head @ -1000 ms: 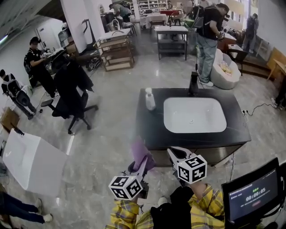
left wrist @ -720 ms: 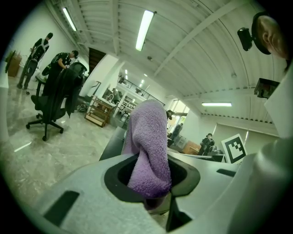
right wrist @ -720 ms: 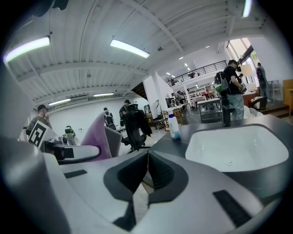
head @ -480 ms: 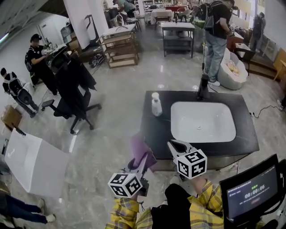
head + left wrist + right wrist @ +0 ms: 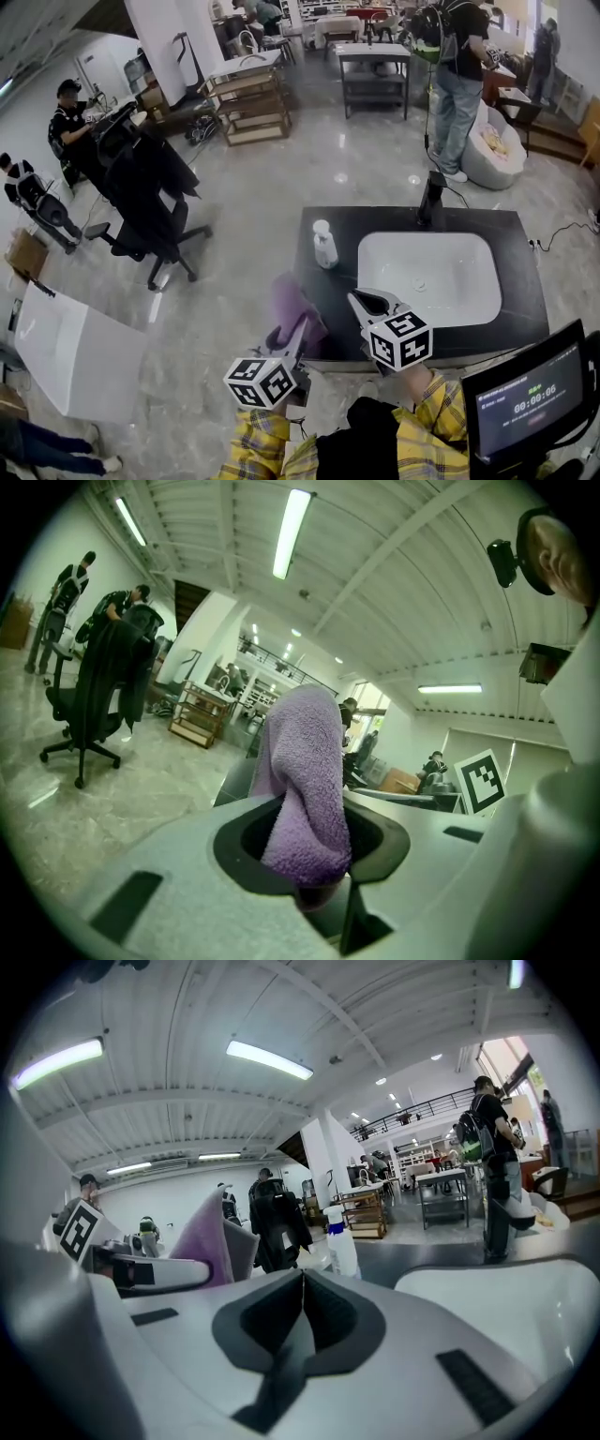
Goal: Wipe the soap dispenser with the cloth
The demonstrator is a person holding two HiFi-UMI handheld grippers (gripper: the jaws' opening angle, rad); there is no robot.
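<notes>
A white soap dispenser (image 5: 324,244) stands upright on the black countertop (image 5: 319,300), left of the white basin (image 5: 429,278); the right gripper view shows the dispenser (image 5: 340,1239) ahead, past the jaws. My left gripper (image 5: 298,330) is shut on a purple cloth (image 5: 292,307), which stands up from the jaws (image 5: 305,780) just before the counter's near left corner. My right gripper (image 5: 359,302) is shut and empty, over the counter's near edge beside the basin. Both grippers are well short of the dispenser.
A black tap (image 5: 429,199) stands behind the basin. A black office chair (image 5: 145,202) sits on the floor to the left, a white panel (image 5: 75,352) at the lower left, a monitor (image 5: 527,398) at the lower right. Several people stand around the room.
The counter, basin and dispenser have come closer in the head view. Both grippers kept their grip and pose, the cloth still held up in the left one.
</notes>
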